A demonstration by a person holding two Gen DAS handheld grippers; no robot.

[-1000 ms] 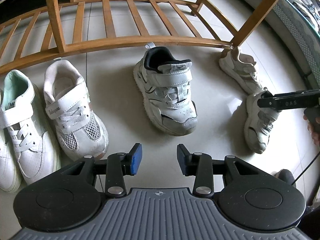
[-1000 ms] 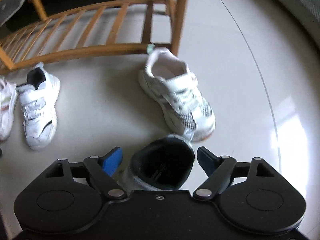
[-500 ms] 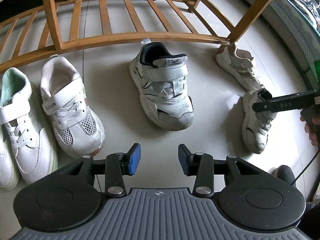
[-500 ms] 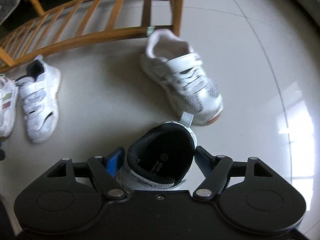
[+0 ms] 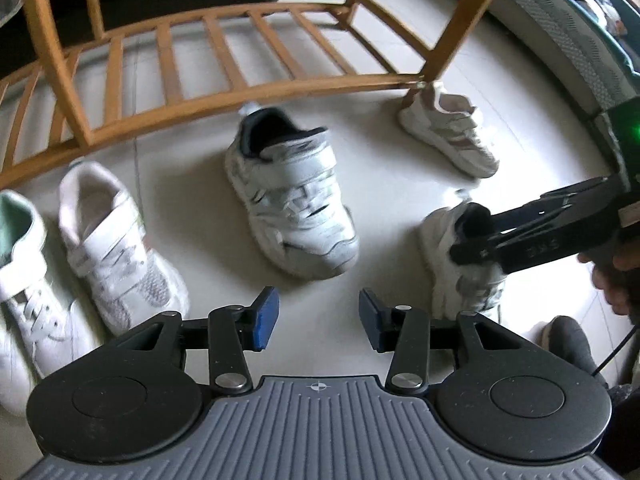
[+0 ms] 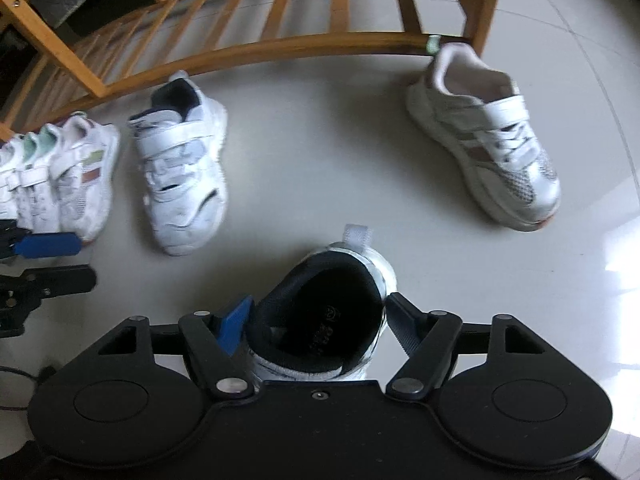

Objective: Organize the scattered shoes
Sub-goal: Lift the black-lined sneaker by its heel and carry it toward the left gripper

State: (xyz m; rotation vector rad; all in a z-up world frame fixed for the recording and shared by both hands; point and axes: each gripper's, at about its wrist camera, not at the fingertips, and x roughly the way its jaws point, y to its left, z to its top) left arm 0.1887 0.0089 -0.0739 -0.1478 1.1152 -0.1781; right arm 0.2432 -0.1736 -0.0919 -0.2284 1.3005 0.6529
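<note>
Several white children's sneakers lie on the pale tiled floor. My right gripper [image 6: 318, 316] is shut on a white sneaker with a black lining [image 6: 320, 320], gripping its heel sides; it also shows in the left wrist view [image 5: 452, 256]. Its mate, another black-lined sneaker [image 5: 292, 196], lies ahead of my left gripper [image 5: 319, 316], which is open and empty; the mate also shows in the right wrist view [image 6: 182, 172]. A beige-striped sneaker [image 6: 484, 140] lies at the right by the rack's leg.
A low wooden slatted rack [image 5: 224, 80] runs across the back. More white sneakers are lined up at the left [image 5: 116, 240]. A mattress edge [image 5: 560, 36] borders the right. My shoe toe [image 5: 568, 340] is near the right gripper.
My right gripper has closed on the black-lined sneaker's heel and lifted it, moving left toward its mate. My left gripper has drawn back and tilted up a little.
</note>
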